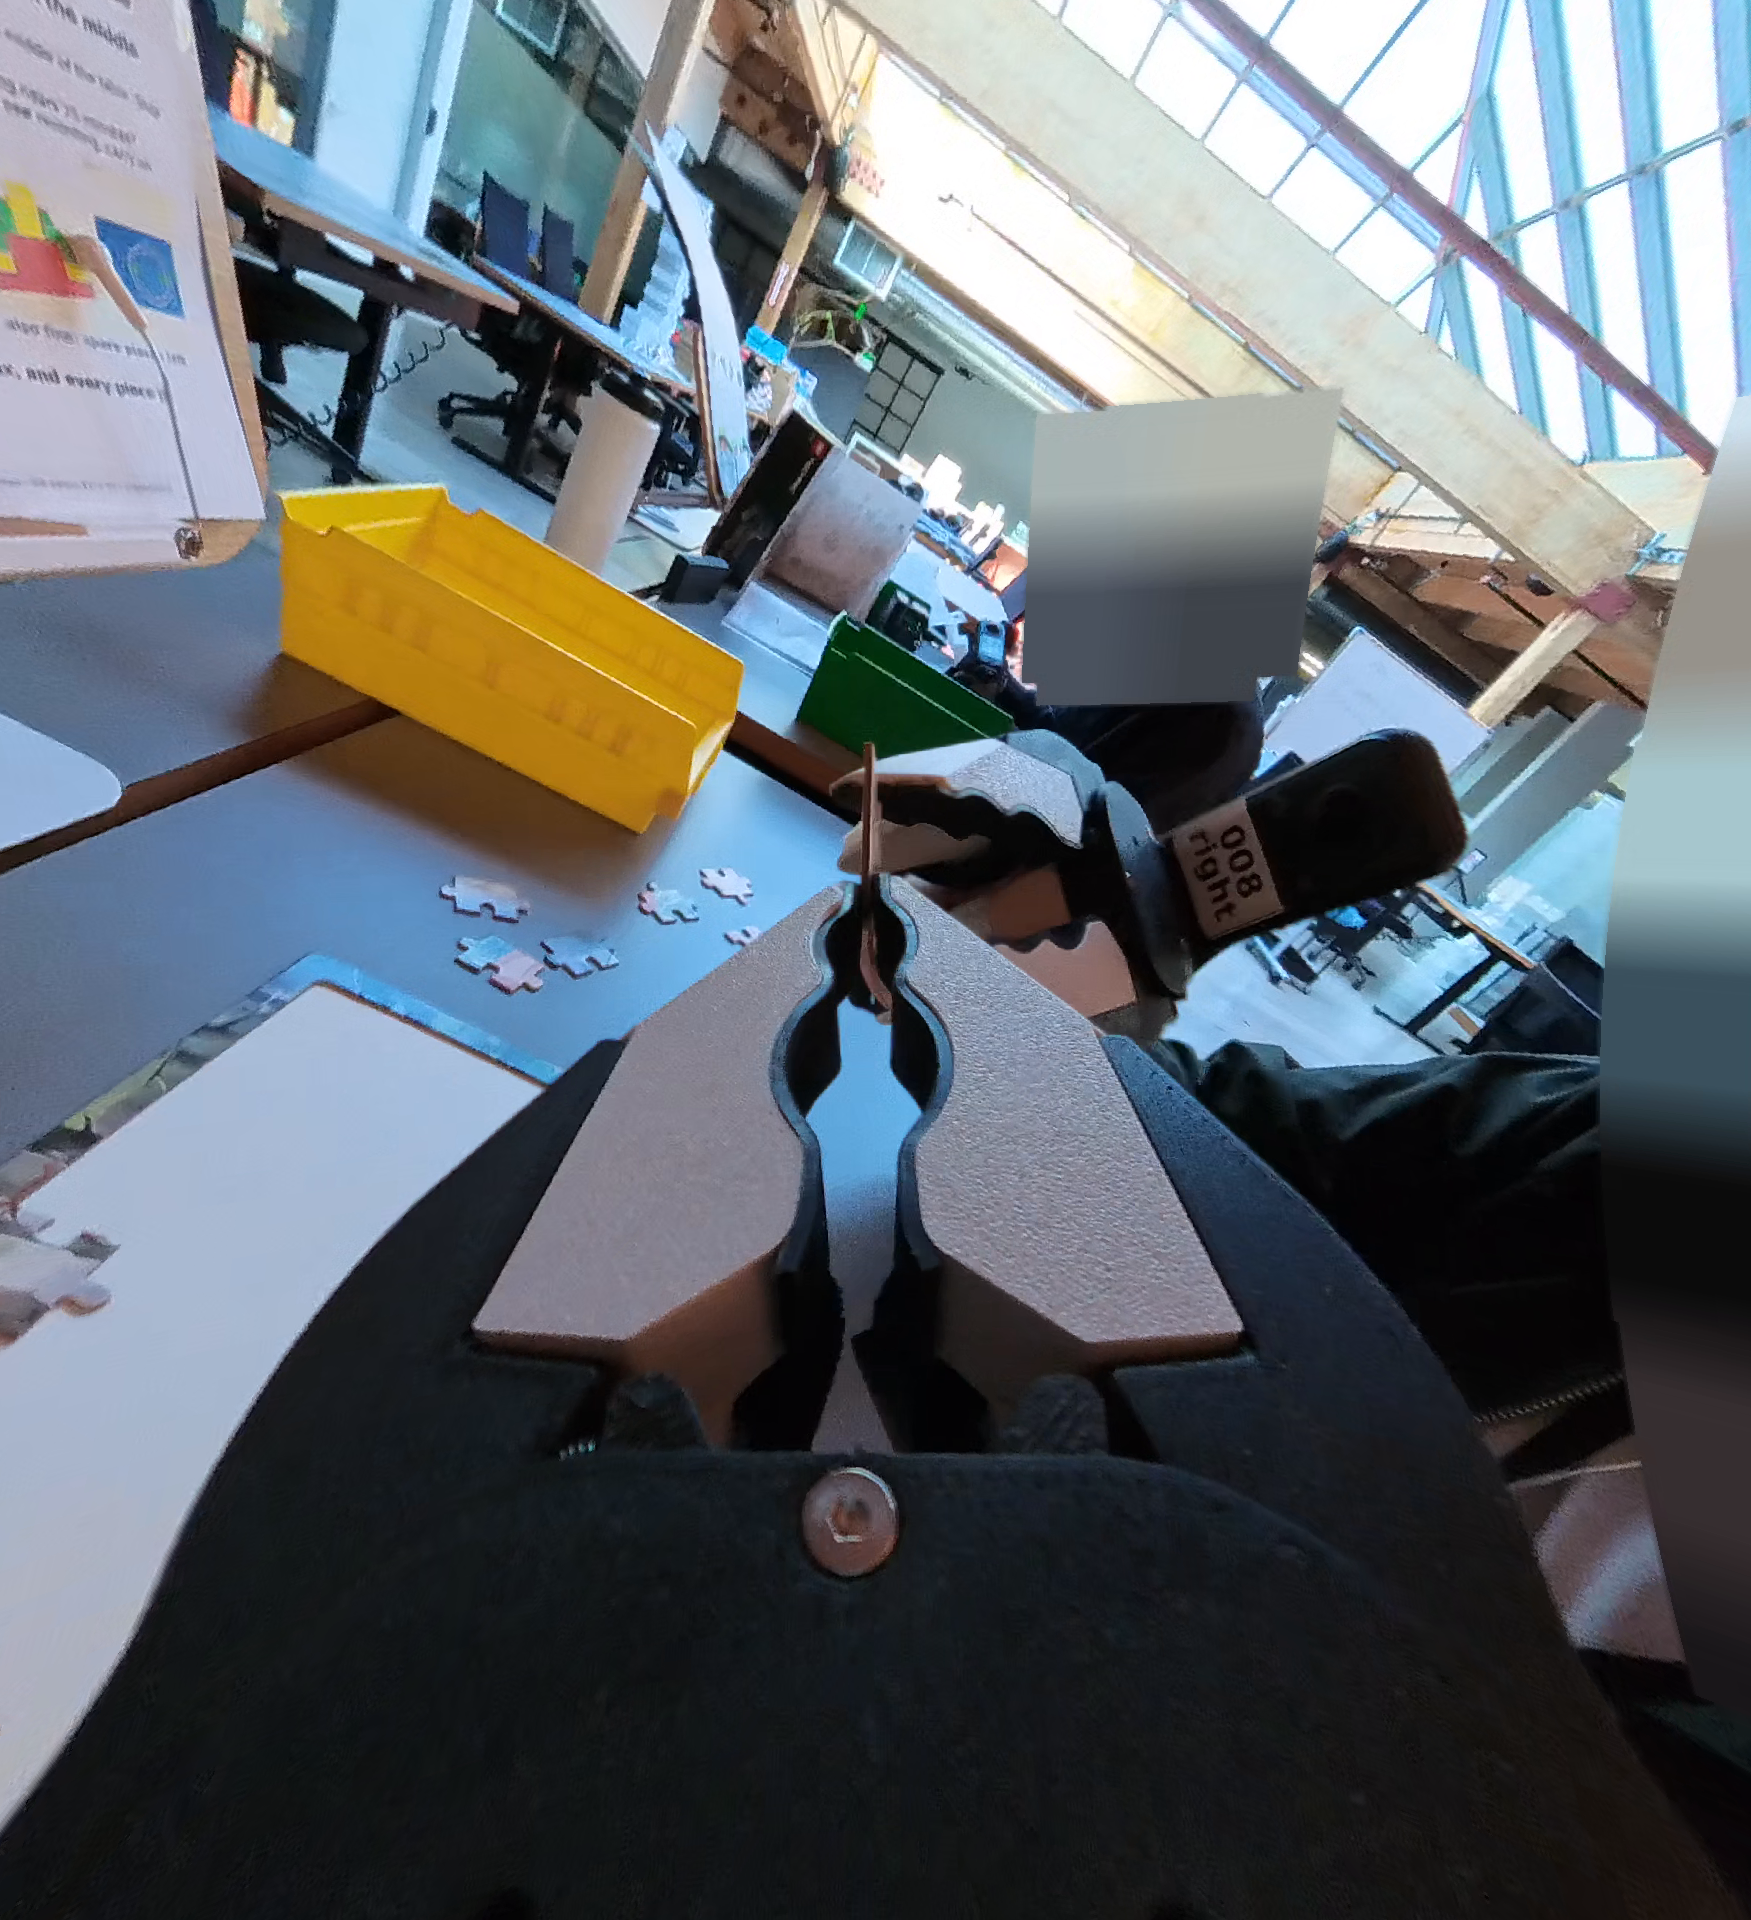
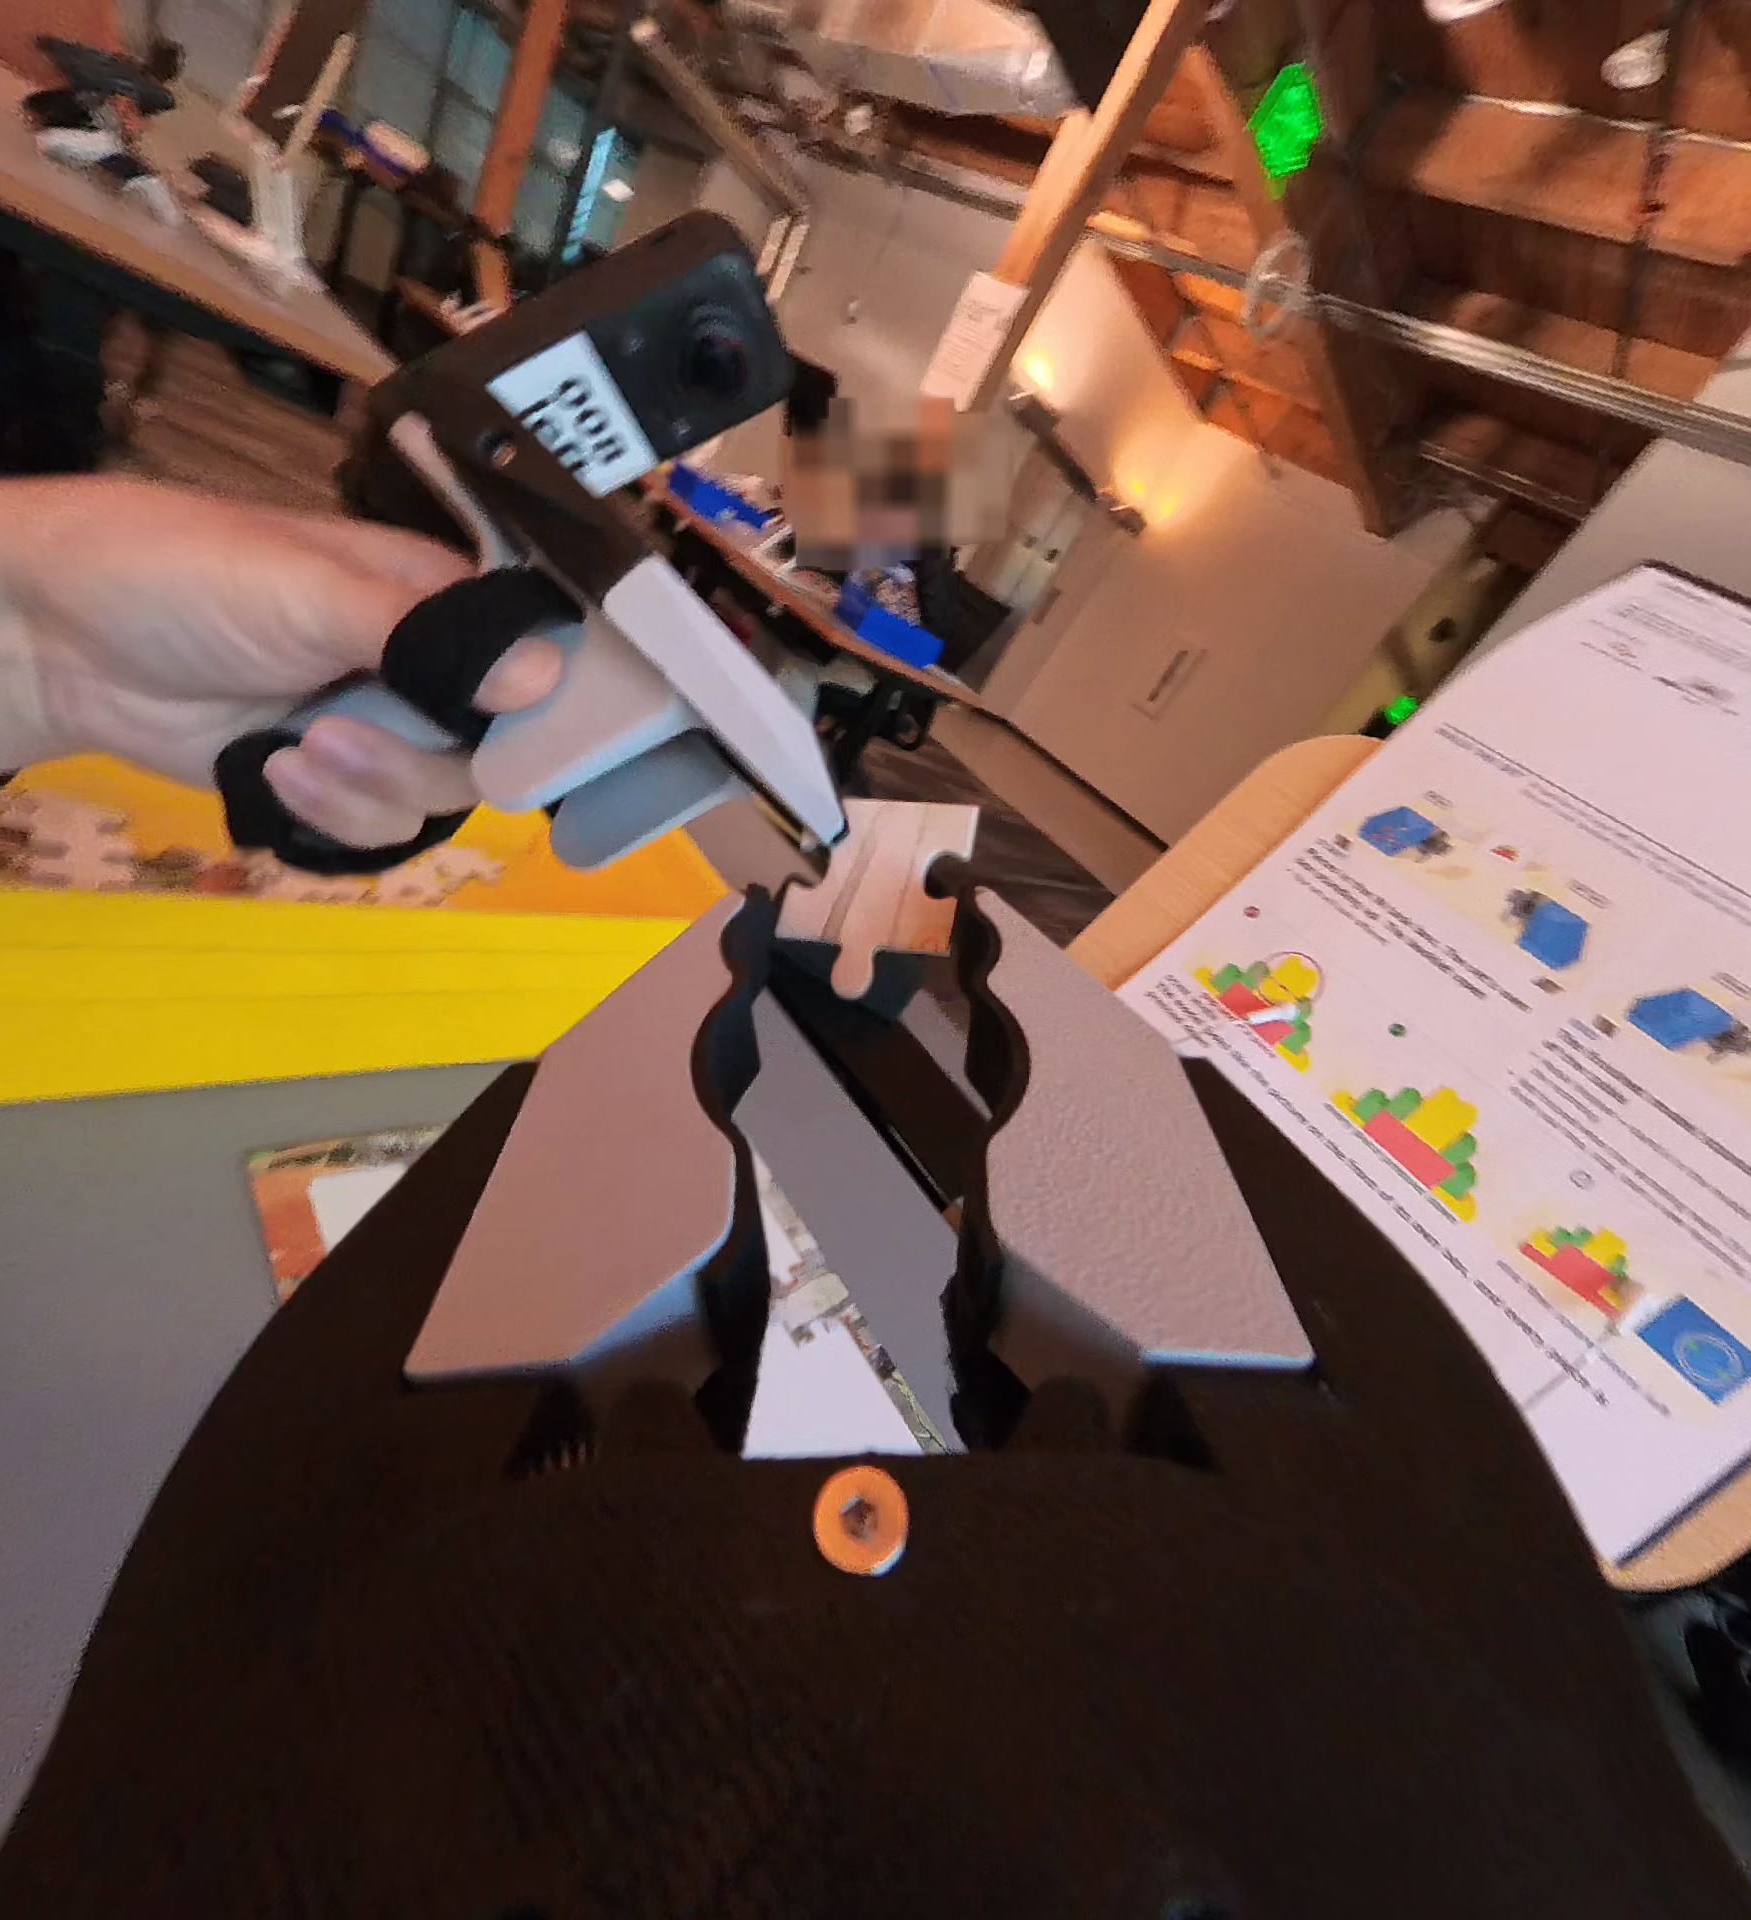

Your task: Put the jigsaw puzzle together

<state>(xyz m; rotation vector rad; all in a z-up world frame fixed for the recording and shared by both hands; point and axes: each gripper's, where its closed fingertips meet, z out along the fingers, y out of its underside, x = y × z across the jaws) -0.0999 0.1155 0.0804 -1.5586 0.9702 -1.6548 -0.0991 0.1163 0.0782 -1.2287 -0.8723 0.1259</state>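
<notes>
My left gripper (image 1: 866, 904) is shut on a jigsaw piece (image 1: 868, 831) that shows edge-on and is held upright above the table. In the right wrist view the same piece (image 2: 881, 894) faces the camera, pale with an orange corner, and the left gripper (image 2: 809, 844) pinches its upper left corner. My right gripper (image 2: 860, 914) is open with its fingertips on either side of the piece; I cannot tell if they touch it. The right gripper also shows in the left wrist view (image 1: 886, 821). The white puzzle board (image 1: 227, 1195) lies below left with a few pieces set along its edge.
Several loose pieces (image 1: 538, 951) lie on the grey table. A yellow bin (image 1: 497, 644) and a green bin (image 1: 892, 696) stand behind them. The yellow bin (image 2: 279, 977) holds more pieces. An instruction sheet on a stand (image 2: 1525, 1039) is at the right. A hand (image 2: 175, 644) grips the left gripper. Left and right tips are no more than a few centimetres apart.
</notes>
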